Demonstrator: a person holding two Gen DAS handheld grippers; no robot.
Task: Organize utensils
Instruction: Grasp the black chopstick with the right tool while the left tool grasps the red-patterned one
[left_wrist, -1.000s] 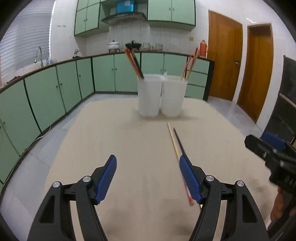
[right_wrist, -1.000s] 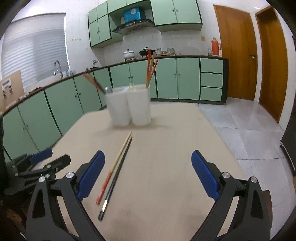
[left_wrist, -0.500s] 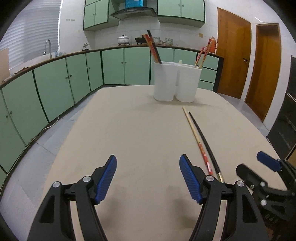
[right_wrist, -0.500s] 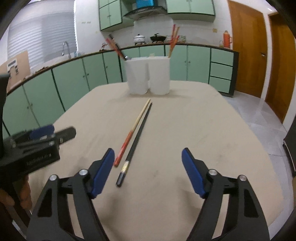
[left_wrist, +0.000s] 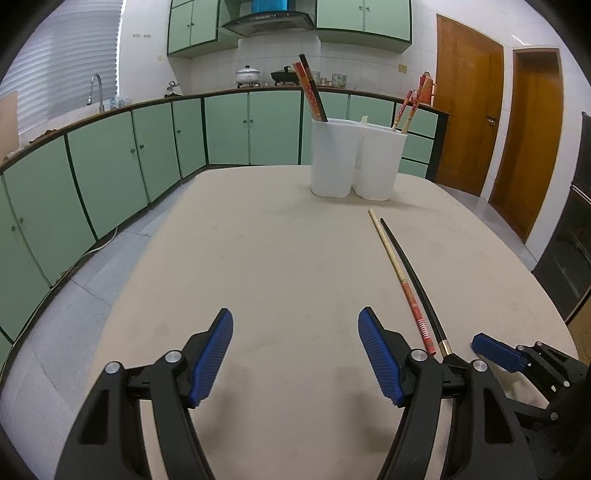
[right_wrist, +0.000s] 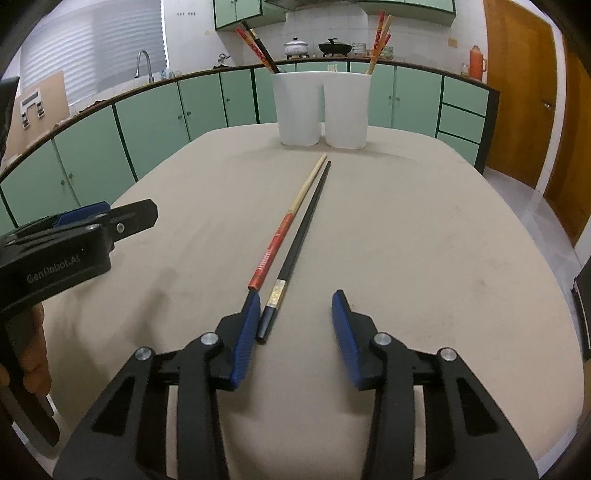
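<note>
The left hand-held gripper (right_wrist: 107, 218), its body lettered "GenRobot.AI", hangs wide open and empty. Two chopsticks, one black (right_wrist: 301, 236) and one red-and-wood (right_wrist: 291, 221), lie side by side on the worktop (right_wrist: 424, 240). The right hand-held gripper (right_wrist: 295, 325) is closing around the black one's near end, apparently not yet pressing. Two white holders (right_wrist: 323, 107) behind hold more chopsticks.

Beige table (right_wrist: 424, 229) bears two white holders (right_wrist: 321, 107) and two chopsticks (right_wrist: 301, 225).

Soft, even indoor light; faint shadows on the beige tabletop (left_wrist: 280, 258); sharp focus; fisheye bending and dark corners.
</note>
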